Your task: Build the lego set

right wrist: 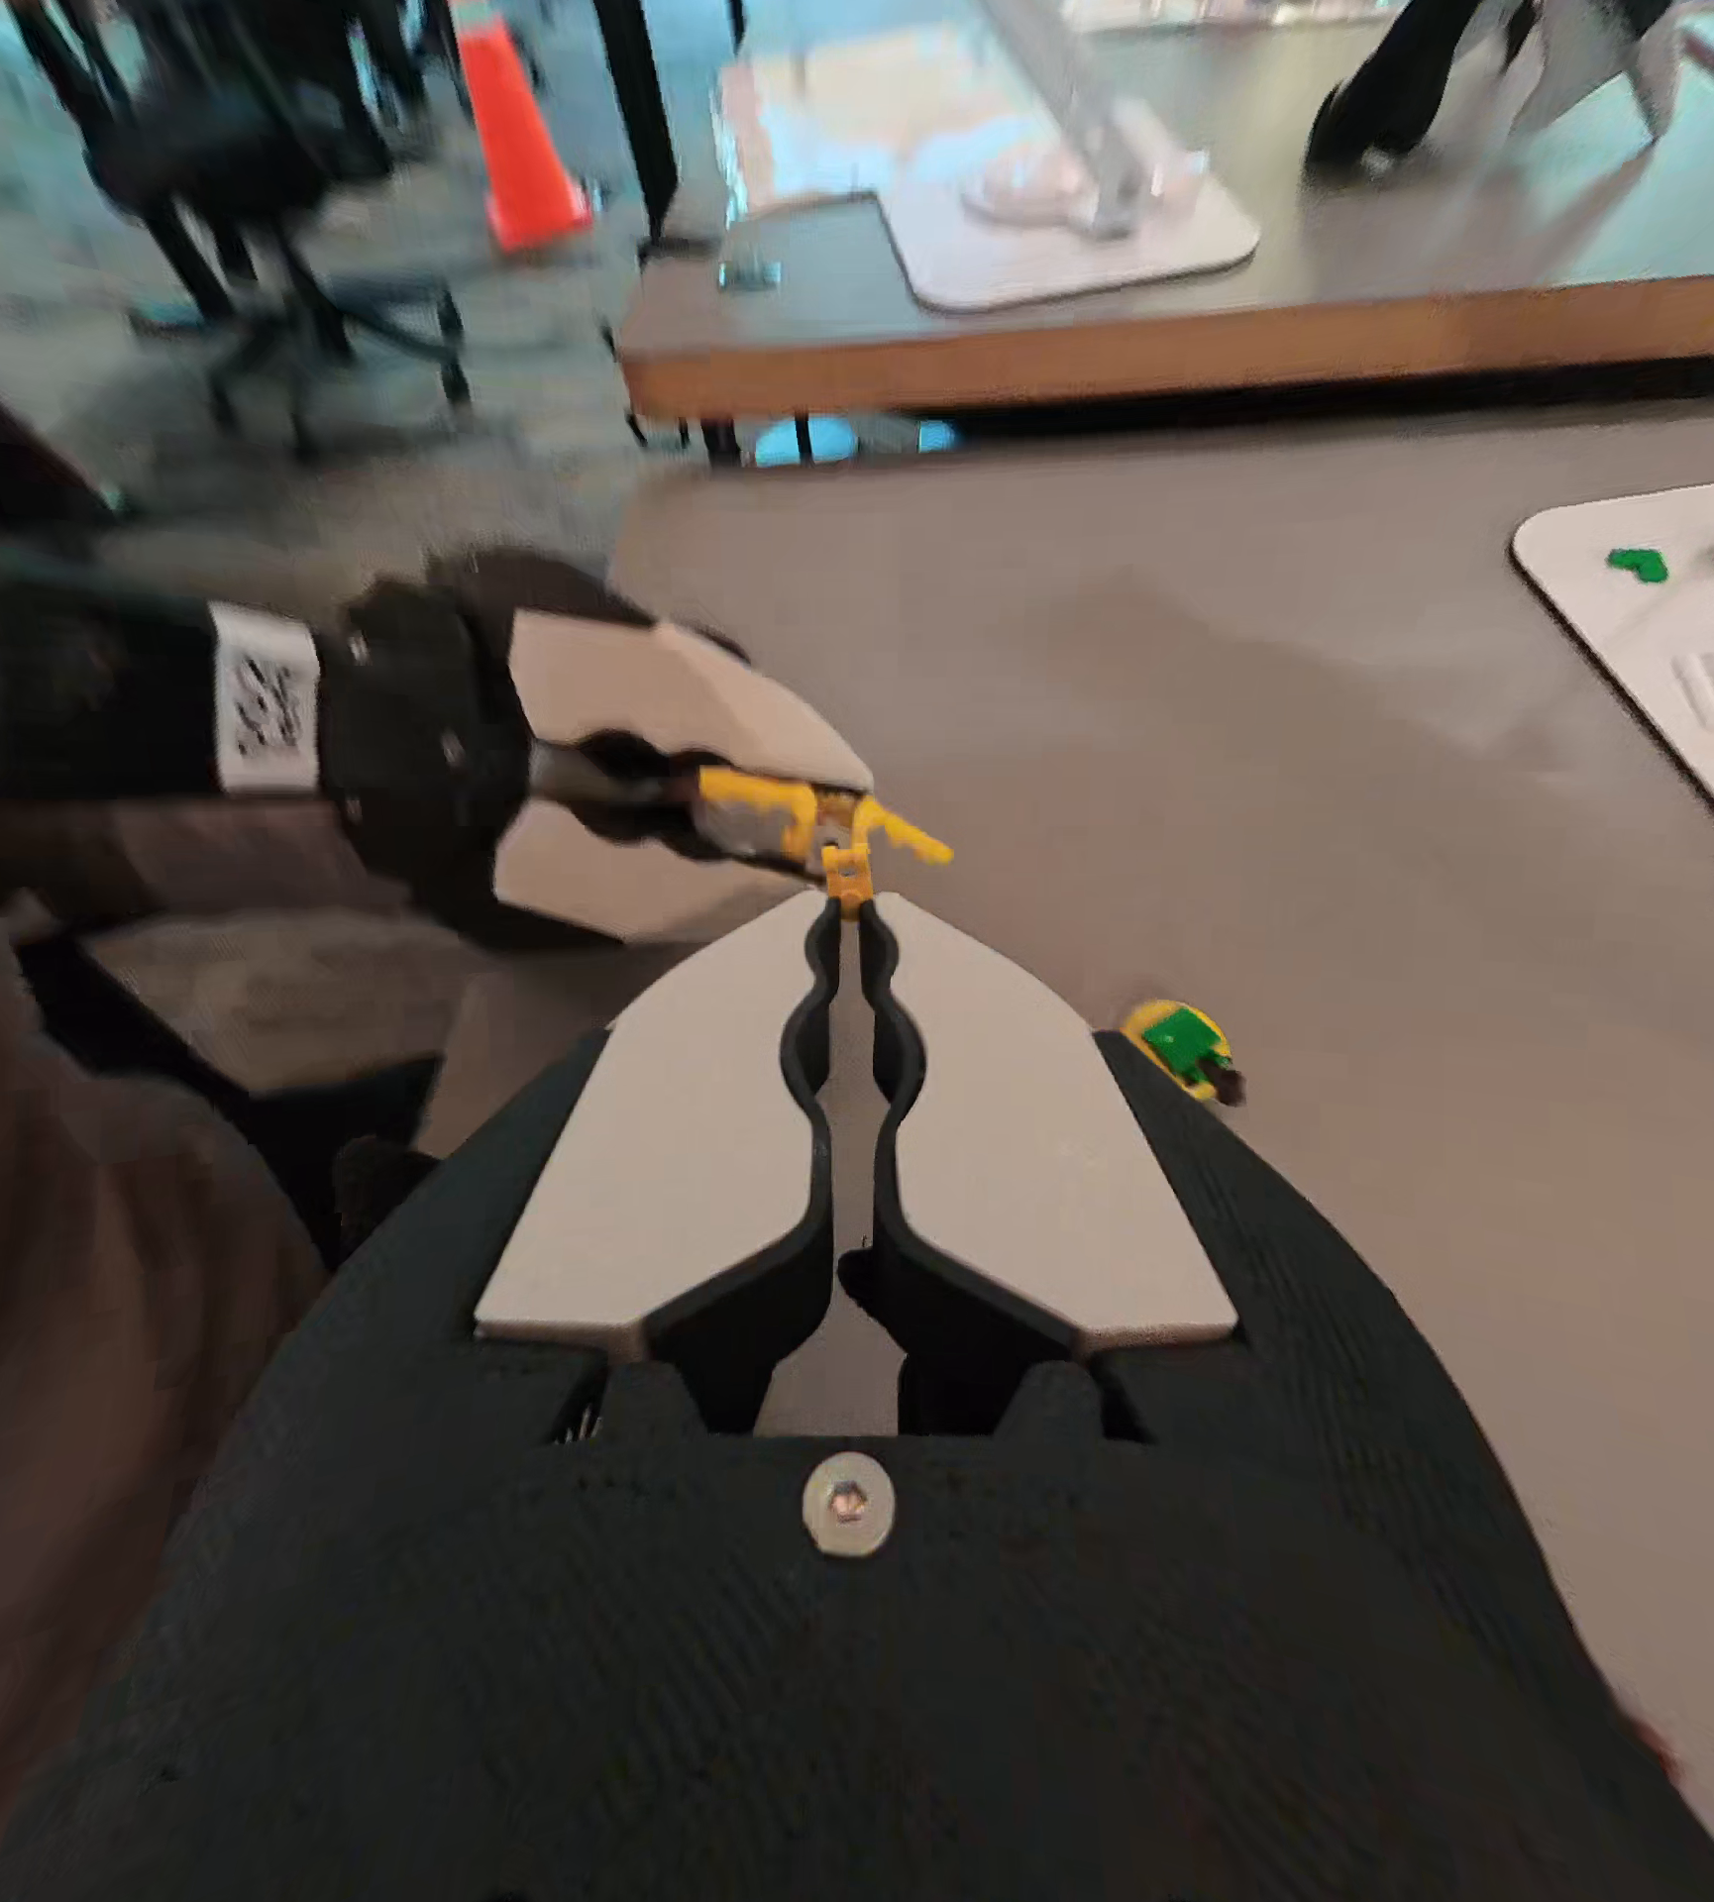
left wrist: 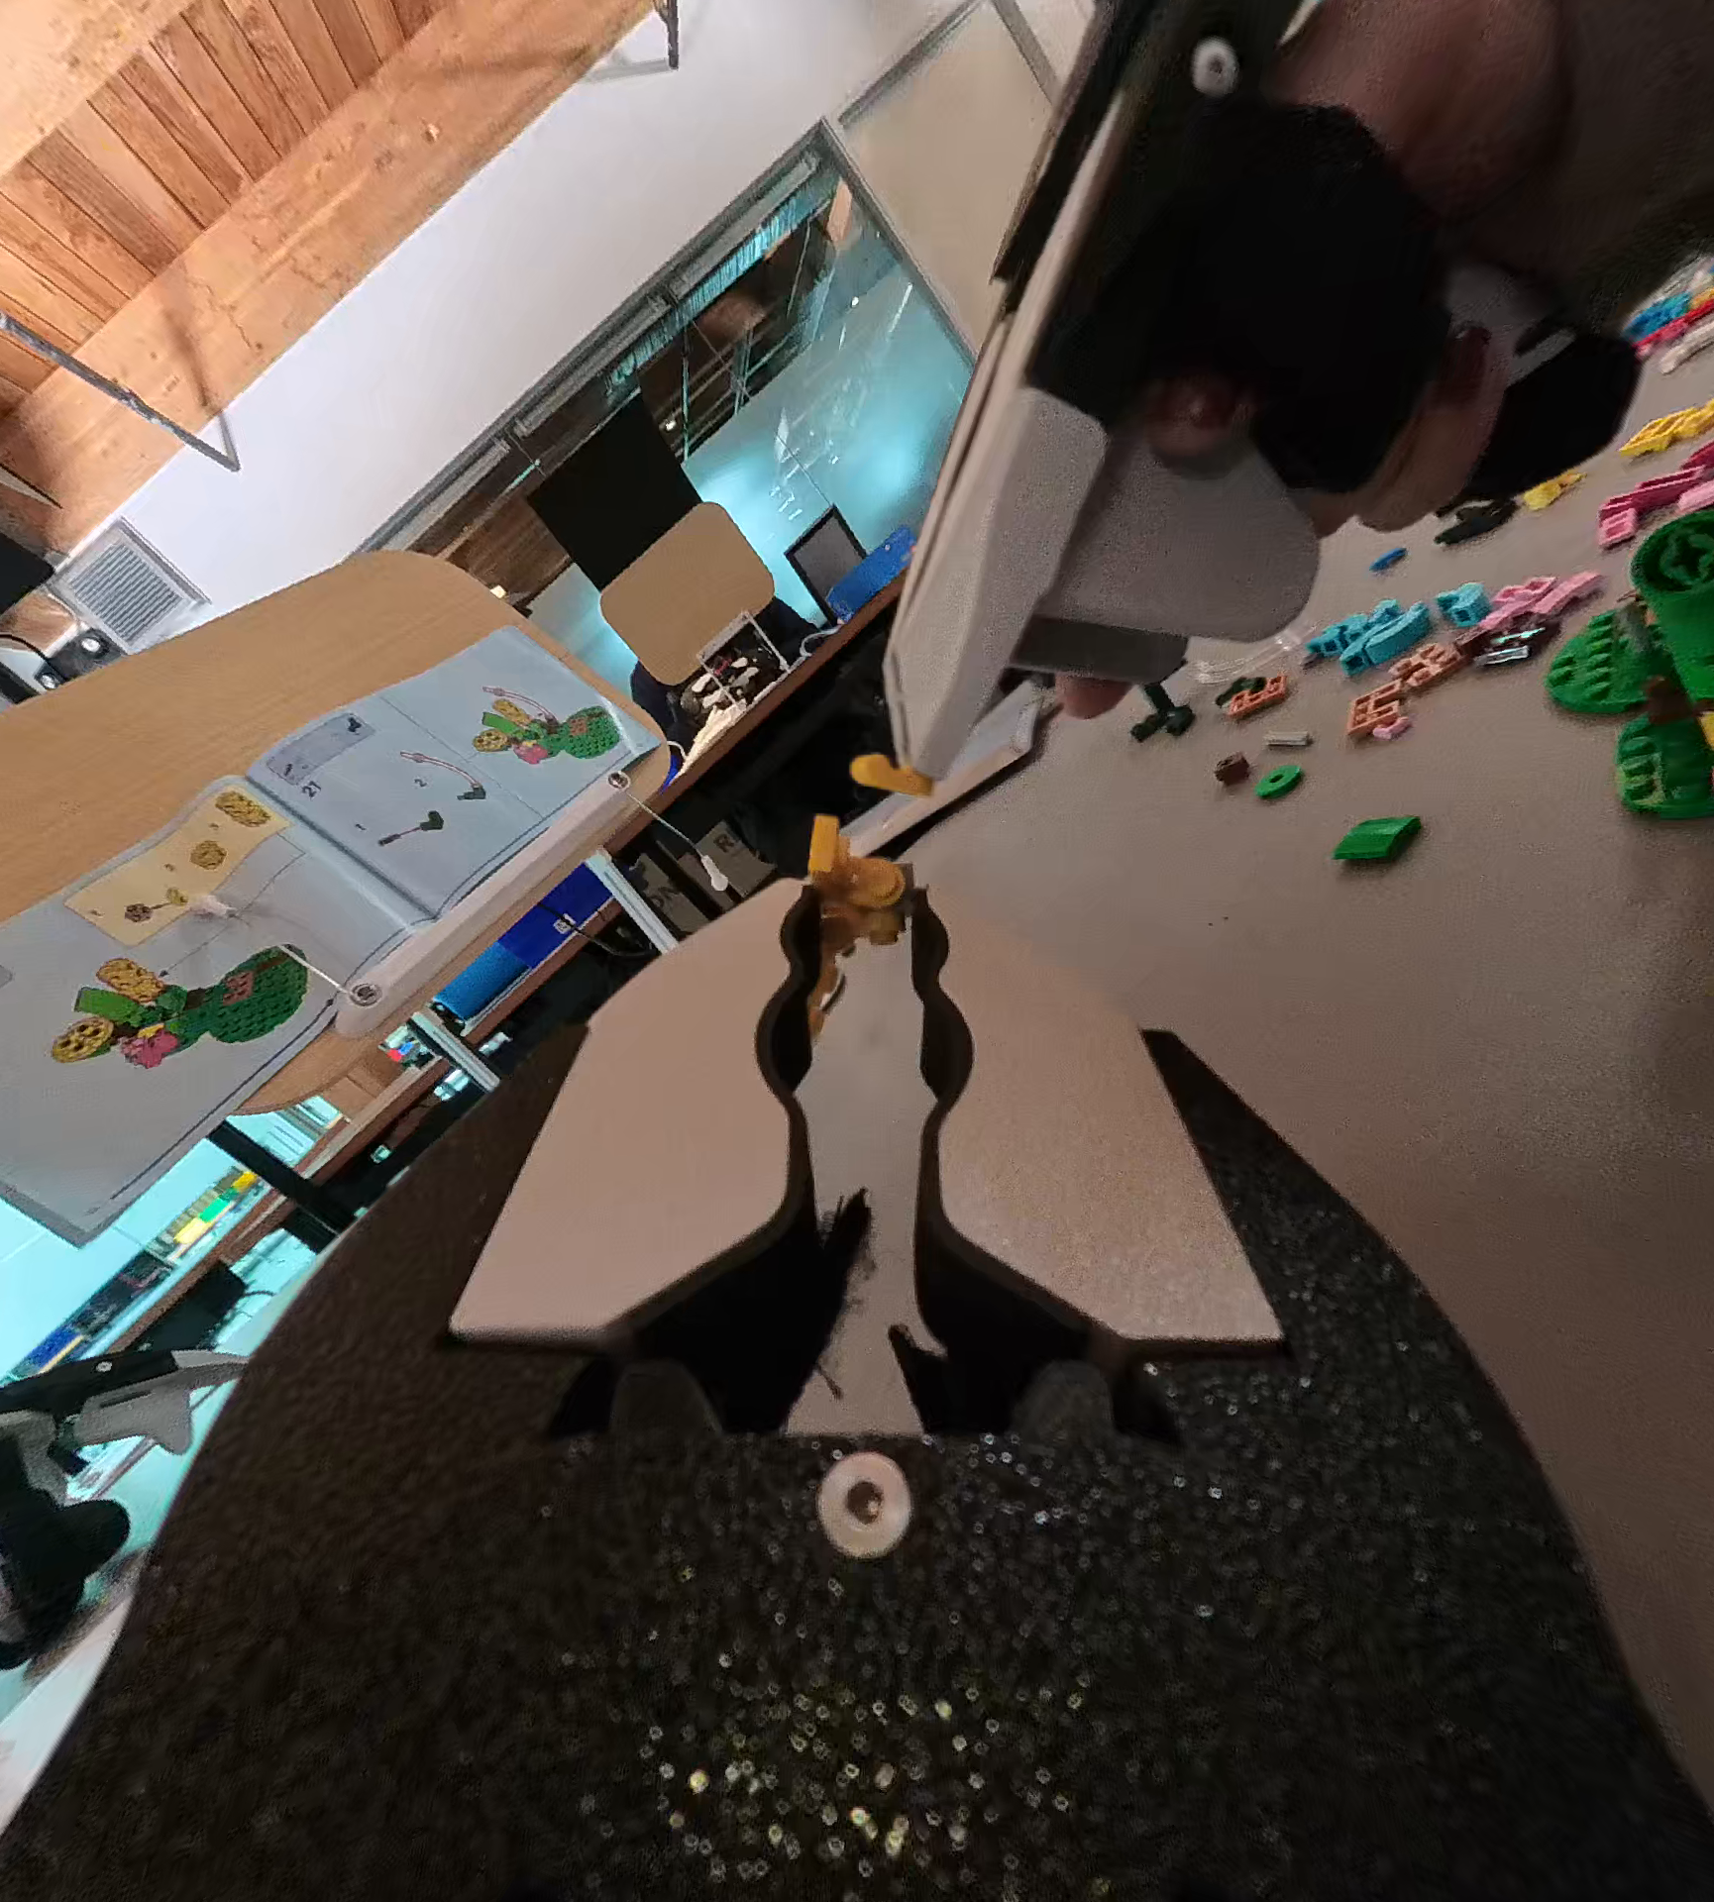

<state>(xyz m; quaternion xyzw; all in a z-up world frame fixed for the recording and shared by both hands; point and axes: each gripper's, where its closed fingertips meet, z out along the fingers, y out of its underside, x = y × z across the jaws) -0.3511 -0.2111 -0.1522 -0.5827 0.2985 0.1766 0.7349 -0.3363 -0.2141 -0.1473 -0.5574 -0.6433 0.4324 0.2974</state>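
My left gripper is shut on a yellow branched lego piece, held above the grey table. My right gripper is shut on a small yellow clip piece. In the right wrist view the left gripper comes in from the left with its yellow branched piece right above the clip, the two touching or nearly so. In the left wrist view the right gripper hangs close above with its yellow piece.
A part-built green lego model stands at the right with loose pink, blue, yellow and green pieces around it. An open instruction booklet rests on a stand. A small yellow-green assembly and a white tray lie on the table. My two grippers' fingertips are within a few centimetres of each other.
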